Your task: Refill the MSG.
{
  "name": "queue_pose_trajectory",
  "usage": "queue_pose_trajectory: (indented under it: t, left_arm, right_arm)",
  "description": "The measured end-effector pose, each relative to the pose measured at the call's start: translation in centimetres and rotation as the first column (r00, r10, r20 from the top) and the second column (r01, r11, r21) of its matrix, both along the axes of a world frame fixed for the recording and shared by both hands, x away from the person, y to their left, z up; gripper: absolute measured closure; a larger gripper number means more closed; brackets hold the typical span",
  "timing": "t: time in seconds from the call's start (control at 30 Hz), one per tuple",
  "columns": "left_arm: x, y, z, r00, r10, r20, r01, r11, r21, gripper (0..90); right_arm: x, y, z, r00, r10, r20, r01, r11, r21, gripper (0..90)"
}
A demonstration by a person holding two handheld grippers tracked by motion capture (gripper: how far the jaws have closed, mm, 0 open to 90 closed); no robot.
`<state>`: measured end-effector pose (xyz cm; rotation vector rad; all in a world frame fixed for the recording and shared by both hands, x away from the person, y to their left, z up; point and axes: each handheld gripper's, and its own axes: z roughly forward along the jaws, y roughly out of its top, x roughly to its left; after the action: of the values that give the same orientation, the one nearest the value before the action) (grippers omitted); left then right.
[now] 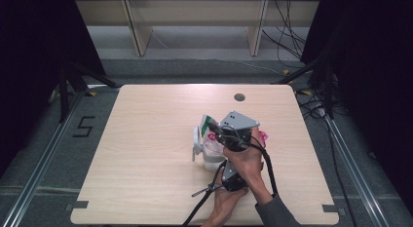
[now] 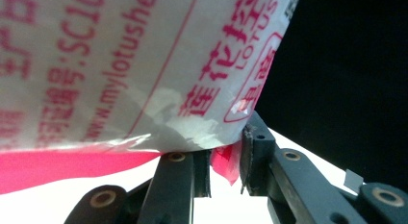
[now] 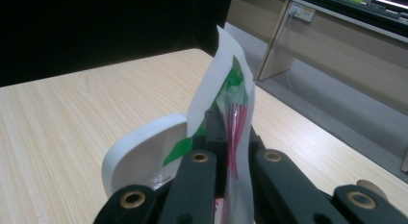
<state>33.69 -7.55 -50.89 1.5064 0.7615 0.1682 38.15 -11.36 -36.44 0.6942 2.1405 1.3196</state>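
Note:
A plastic packet (image 1: pixel 209 125) with red print, a pink bottom edge and a green-and-white top is held up over the middle of the table by both grippers. My right gripper (image 1: pixel 215 133), under its grey plate, is shut on the packet's (image 3: pixel 226 89) upper edge (image 3: pixel 233 130). My left gripper (image 1: pixel 229 179) comes in from the near side, its tips hidden under the right hand. In its own view it (image 2: pixel 226 159) is shut on the packet's (image 2: pixel 120 65) pink lower edge. A white mug (image 1: pixel 200 150) stands just left of the packet, also behind it (image 3: pixel 139 156).
The light wooden table (image 1: pixel 146 139) has a round cable hole (image 1: pixel 239 97) at its far edge. Black cables trail from the grippers toward the near edge. Shelf legs and loose cables lie on the floor beyond the table.

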Motion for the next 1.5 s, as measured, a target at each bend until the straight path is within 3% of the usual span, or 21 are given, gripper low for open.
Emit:
queue_pose_trajectory:
  t: [0.07, 0.13, 0.33, 0.5, 0.57, 0.67, 0.7, 0.77, 0.83, 0.9, 1.0, 1.2, 1.27, 1.3, 1.33, 1.5]
  left_arm:
    - [0.01, 0.0, 0.04, 1.0, -0.004, -0.004, 0.004, 1.0, -0.007, 76.4]
    - [0.01, 0.02, -0.04, 1.0, -0.002, -0.006, 0.002, 1.0, 0.001, 76.3]
    - [0.02, -0.02, -0.05, 1.0, 0.0, -0.004, 0.0, 1.0, -0.006, 76.3]
    - [0.01, 0.07, -0.02, 1.0, -0.005, -0.005, 0.006, 1.0, 0.004, 76.3]
    - [0.0, -0.04, -0.07, 1.0, 0.003, -0.003, -0.003, 1.0, -0.009, 76.4]
    - [0.01, 0.06, -0.03, 1.0, -0.003, -0.003, 0.003, 1.0, -0.002, 76.4]
    - [-0.03, 0.11, 0.01, 1.0, -0.005, -0.004, 0.005, 1.0, 0.0, 76.4]
    - [-0.02, -0.05, -0.02, 1.0, 0.008, -0.005, -0.008, 0.9998, -0.02, 76.3]
    - [0.03, -0.04, -0.08, 1.0, 0.004, -0.003, -0.004, 0.9999, -0.009, 76.4]
    - [-0.02, 0.08, -0.03, 1.0, -0.004, -0.005, 0.004, 1.0, -0.001, 76.4]
    - [-0.02, -0.01, 0.0, 1.0, -0.005, -0.006, 0.005, 0.9999, -0.009, 76.4]
    - [-0.04, -0.09, -0.07, 1.0, 0.002, -0.003, -0.002, 0.9999, -0.015, 76.4]
    - [0.02, -0.11, 0.02, 1.0, -0.002, -0.005, 0.001, 0.9999, -0.016, 76.4]
    - [0.02, -0.14, 0.0, 1.0, 0.003, -0.007, -0.003, 0.9997, -0.023, 76.4]
    - [0.02, -0.17, -0.05, 0.9999, 0.009, -0.008, -0.009, 0.9997, -0.022, 76.4]
    - [-0.04, 0.07, 0.0, 1.0, -0.004, -0.006, 0.004, 1.0, -0.001, 76.4]
  right_arm:
    - [-0.01, -0.02, 0.09, 0.9996, -0.002, 0.029, 0.002, 1.0, -0.004, 89.6]
    - [-0.02, 0.09, -0.02, 0.9998, -0.009, 0.015, 0.009, 0.9999, -0.006, 89.6]
    - [0.13, 0.0, -0.02, 0.9992, -0.004, 0.039, 0.004, 0.9999, -0.016, 89.5]
    - [-0.05, 0.07, -0.01, 1.0, 0.001, 0.0, -0.001, 1.0, -0.004, 89.5]
    - [0.03, 0.04, -0.02, 0.9998, 0.001, 0.021, -0.001, 0.9999, -0.015, 89.6]
    - [-0.09, 0.16, -0.04, 1.0, -0.001, -0.002, 0.001, 1.0, -0.002, 89.5]
    - [-0.03, 0.08, 0.04, 0.9997, -0.003, 0.026, 0.003, 1.0, -0.009, 89.6]
    - [-0.12, 0.17, 0.03, 1.0, 0.0, 0.008, 0.0, 1.0, -0.006, 89.5]
    - [-0.06, 0.28, -0.18, 0.9996, -0.013, 0.023, 0.013, 0.9998, -0.012, 89.5]
    - [-0.08, 0.28, -0.17, 1.0, 0.001, -0.003, -0.001, 0.9999, -0.012, 89.5]
    - [-0.03, 0.06, 0.02, 0.9997, -0.002, 0.023, 0.002, 1.0, -0.009, 89.5]
    - [-0.04, 0.12, -0.12, 1.0, -0.001, 0.002, 0.001, 0.9999, -0.014, 89.5]
    - [0.05, 0.01, 0.04, 0.9995, -0.001, 0.032, 0.002, 0.9998, -0.022, 89.5]
    - [-0.04, 0.13, -0.06, 1.0, 0.0, -0.001, 0.0, 1.0, -0.008, 89.5]
    - [0.13, 0.08, -0.09, 0.9996, -0.003, 0.027, 0.004, 0.9999, -0.014, 89.5]
    - [0.05, -0.04, -0.03, 1.0, -0.003, -0.005, 0.003, 1.0, 0.002, 89.5]
